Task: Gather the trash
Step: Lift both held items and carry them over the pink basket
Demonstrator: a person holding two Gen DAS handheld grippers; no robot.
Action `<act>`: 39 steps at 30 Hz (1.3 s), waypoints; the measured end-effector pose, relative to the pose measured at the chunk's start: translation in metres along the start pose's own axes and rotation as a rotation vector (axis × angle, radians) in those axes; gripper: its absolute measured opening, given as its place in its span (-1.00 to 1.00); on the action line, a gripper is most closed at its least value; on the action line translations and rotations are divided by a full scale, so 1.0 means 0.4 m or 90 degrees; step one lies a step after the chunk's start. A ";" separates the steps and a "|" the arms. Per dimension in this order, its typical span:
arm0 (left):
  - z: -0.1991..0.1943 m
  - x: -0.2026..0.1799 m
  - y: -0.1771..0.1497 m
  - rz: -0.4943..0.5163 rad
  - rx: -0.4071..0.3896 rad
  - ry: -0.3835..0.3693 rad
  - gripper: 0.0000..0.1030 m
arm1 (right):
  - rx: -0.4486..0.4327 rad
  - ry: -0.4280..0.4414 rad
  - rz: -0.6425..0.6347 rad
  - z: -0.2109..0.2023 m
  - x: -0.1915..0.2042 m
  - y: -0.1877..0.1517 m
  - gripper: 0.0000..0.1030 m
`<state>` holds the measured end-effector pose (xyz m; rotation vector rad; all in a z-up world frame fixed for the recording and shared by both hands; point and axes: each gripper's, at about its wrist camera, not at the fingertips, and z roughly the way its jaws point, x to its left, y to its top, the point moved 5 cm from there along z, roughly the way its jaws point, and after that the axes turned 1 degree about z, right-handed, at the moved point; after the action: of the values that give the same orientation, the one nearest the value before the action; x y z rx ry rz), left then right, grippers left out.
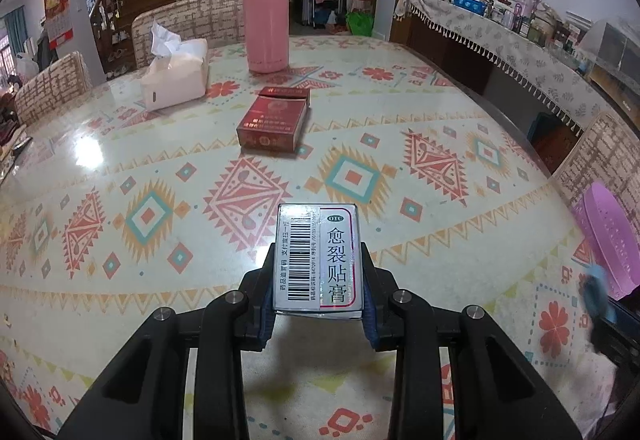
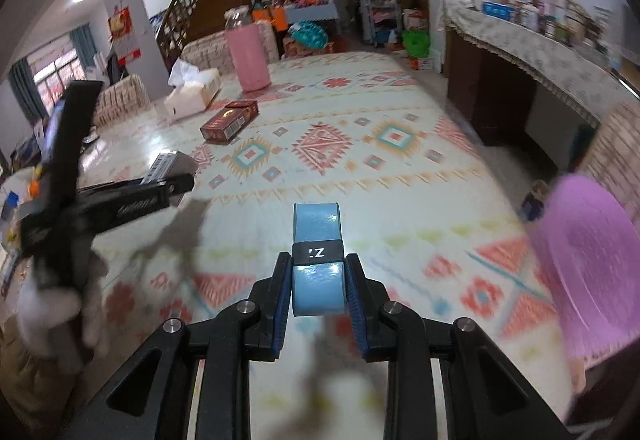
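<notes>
Nearest the left wrist camera, the left gripper [image 1: 318, 272] has its jaws pinching a white medicine box [image 1: 318, 258] by its two long sides, barcode face up, held clear above the patterned table [image 1: 420, 143]. Farther left on the table sits a white tissue pack [image 1: 176, 77], then a red cigarette pack [image 1: 274, 121] with its lid flipped open, and behind it a pink bottle [image 1: 267, 19]. At the right edge of this view a purple basket [image 1: 610, 236] shows just off the table's corner, probably where the trash is meant to go.

In the right wrist view, the right gripper [image 2: 318, 280] has its jaws pressed onto a small blue roll-like item [image 2: 317, 260] with a black band around it, also lifted off the table. The purple basket is blurred at the right of this frame.

Both pieces of trash are in hand, and the red cigarette pack lies uncollected mid-table. The risks I see: the medicine box is slick and gripped only along its rear half, so a quick swing toward the basket could let it pivot or slip out. The blue item looks soft and may squeeze free. With both hands heading for the same basket, the grippers could also knock together.
</notes>
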<state>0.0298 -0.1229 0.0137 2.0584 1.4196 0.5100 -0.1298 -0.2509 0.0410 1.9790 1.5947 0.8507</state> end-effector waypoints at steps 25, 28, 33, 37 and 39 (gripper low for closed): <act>-0.231 -0.227 -0.077 0.113 -0.053 0.039 -0.36 | -0.074 0.048 0.098 -0.194 -0.188 -0.119 -0.44; -0.239 -0.268 -0.079 0.129 -0.056 0.029 -0.36 | -0.081 0.044 0.104 -0.206 -0.209 -0.124 -0.44; -0.238 -0.314 -0.080 0.149 -0.054 0.015 -0.36 | -0.087 0.042 0.114 -0.221 -0.234 -0.129 -0.44; -0.238 -0.338 -0.084 0.160 -0.051 0.010 -0.36 | -0.091 0.043 0.120 -0.223 -0.251 -0.126 -0.44; -0.237 -0.346 -0.085 0.163 -0.051 0.009 -0.36 | -0.092 0.045 0.122 -0.224 -0.257 -0.124 -0.44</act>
<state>-0.1014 -0.2199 0.0655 2.1874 1.1290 0.6752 -0.2419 -0.3423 0.0515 2.0415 1.3533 1.0884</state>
